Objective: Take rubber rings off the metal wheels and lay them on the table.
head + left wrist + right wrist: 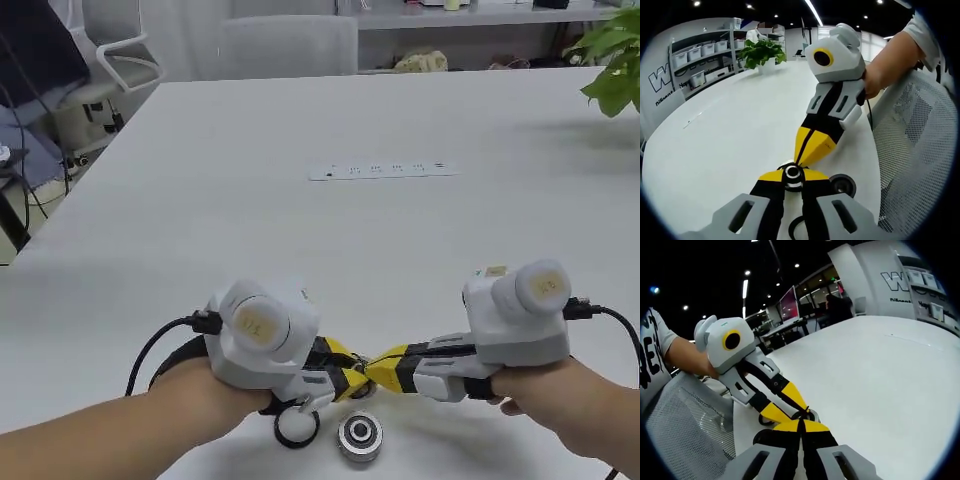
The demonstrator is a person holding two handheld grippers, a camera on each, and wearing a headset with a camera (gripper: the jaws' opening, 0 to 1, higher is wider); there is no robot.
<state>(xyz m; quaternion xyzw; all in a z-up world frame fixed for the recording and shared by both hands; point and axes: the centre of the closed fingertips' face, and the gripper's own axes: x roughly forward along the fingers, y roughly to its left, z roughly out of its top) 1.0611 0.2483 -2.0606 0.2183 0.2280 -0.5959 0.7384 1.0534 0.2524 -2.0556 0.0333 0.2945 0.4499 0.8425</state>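
Checked left gripper [792, 178] first: found jaws part closed and clamped on a small metal wheel [792, 172], gripped between the yellow tips. Located same gripper [350, 377] in head view, close to the near edge of the tabletop [300, 230], with the held wheel hidden behind the tips there. Unable to tell whether the wheel sits clear of the surface.

Checked right gripper [801, 424] next: found jaws pressed together with no gap visible, tips touching the rim of the held wheel. Unable to tell whether anything is pinched between them. Confirmed both grippers meeting tip to tip, left from the left side, right [382, 370] from the right, each held in a hand.

Recorded a second metal wheel [358, 437] lying flat at the near edge, just below the meeting tips, dark round its rim in the left gripper view [842, 184]. Recorded a black ring [298, 428] just beside it on the left, apart from it, under the left gripper's body.

Noted a white power strip [380, 170] lying near the middle of the tabletop, well apart from the work. Noted green leaves [612, 70] at the far right corner.
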